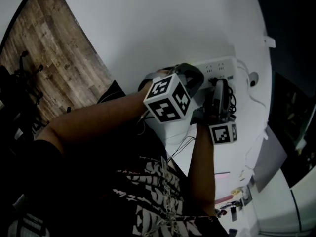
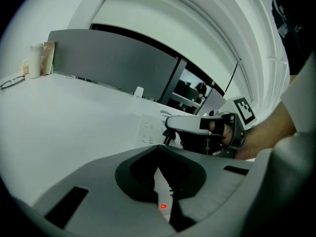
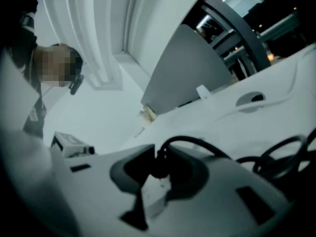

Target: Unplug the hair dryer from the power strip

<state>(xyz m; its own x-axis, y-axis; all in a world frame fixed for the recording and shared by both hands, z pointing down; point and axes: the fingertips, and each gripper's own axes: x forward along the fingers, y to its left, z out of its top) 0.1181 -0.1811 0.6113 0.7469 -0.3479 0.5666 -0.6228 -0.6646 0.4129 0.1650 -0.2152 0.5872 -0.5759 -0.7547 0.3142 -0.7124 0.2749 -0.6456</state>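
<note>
Pinched by the right gripper point(image 3: 158, 175) is the hair dryer's rigid plug point(image 3: 160, 163), seated in the power strip point(image 1: 217, 65) clamped by the left gripper point(image 2: 161, 181). Its body, not the limp cord point(image 3: 190, 138), should be pulled.

Black plug point(image 3: 159, 168) seated in a white strip point(image 1: 217, 66).
Its black cord point(image 3: 197, 143) arcs up and away; the strip lies flat, sockets upward, a red light point(image 2: 163, 206) glowing at one end.

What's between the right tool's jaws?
Right gripper view: the right tool grips the hair dryer's black plug, its cord arching off to the right, with the white power strip just under it.
</note>
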